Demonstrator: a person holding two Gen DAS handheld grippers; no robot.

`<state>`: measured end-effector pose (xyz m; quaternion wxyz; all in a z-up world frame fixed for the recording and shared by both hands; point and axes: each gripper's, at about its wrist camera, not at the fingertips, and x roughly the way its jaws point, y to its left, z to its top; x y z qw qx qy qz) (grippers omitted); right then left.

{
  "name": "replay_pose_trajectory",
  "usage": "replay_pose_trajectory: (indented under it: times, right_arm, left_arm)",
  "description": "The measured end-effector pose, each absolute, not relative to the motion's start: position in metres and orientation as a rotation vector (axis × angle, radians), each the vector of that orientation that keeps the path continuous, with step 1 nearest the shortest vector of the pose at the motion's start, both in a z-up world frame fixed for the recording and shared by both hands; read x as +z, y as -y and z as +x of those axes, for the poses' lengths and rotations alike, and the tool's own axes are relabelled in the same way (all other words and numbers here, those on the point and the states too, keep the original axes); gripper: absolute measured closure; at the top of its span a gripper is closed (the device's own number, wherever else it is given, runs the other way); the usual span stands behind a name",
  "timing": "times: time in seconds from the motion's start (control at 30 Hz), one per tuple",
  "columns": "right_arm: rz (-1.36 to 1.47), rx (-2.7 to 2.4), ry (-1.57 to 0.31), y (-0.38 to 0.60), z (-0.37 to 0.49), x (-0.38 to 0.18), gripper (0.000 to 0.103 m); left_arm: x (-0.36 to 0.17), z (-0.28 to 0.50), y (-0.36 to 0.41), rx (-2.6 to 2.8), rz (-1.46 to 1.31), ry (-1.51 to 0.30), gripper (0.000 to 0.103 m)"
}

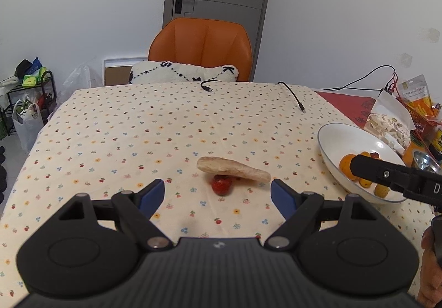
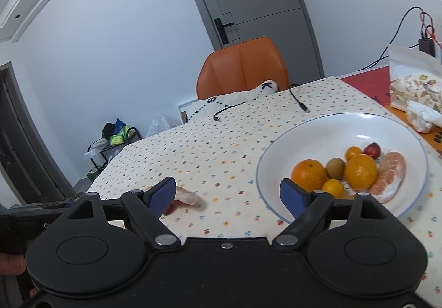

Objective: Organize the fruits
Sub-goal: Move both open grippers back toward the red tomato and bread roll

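Observation:
A red strawberry (image 1: pixel 221 185) lies on the flowered tablecloth (image 1: pixel 138 125), partly under a pale peeled fruit piece (image 1: pixel 233 167). My left gripper (image 1: pixel 218 192) is open and empty, its jaws on either side of the strawberry, just short of it. A white bowl (image 2: pixel 304 128) at the right holds oranges (image 2: pixel 308 175), a kiwi (image 2: pixel 335 168), a strawberry (image 2: pixel 372 150) and a peeled segment (image 2: pixel 389 175). My right gripper (image 2: pixel 228 194) is open and empty at the bowl's left rim. The pale piece (image 2: pixel 186 194) also shows in the right wrist view.
An orange chair (image 1: pixel 201 45) with a white cushion (image 1: pixel 182 73) stands behind the table. Two black cables (image 1: pixel 292 95) lie at the far edge. Snack bags (image 1: pixel 392 120) and a red mat (image 1: pixel 350 103) sit at the right. A shelf (image 1: pixel 30 98) stands on the floor at left.

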<state>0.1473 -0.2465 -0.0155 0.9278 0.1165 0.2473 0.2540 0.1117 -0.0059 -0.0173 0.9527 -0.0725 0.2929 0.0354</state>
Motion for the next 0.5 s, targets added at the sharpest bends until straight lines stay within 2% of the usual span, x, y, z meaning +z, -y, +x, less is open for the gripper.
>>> replay_pose_trajectory:
  times: [0.5]
  right_arm:
    - [0.206,0.593,-0.542,0.219,0.156,-0.022,0.024]
  left_arm:
    - [-0.034,0.128,-0.004,0.046,-0.205,-0.613,0.024]
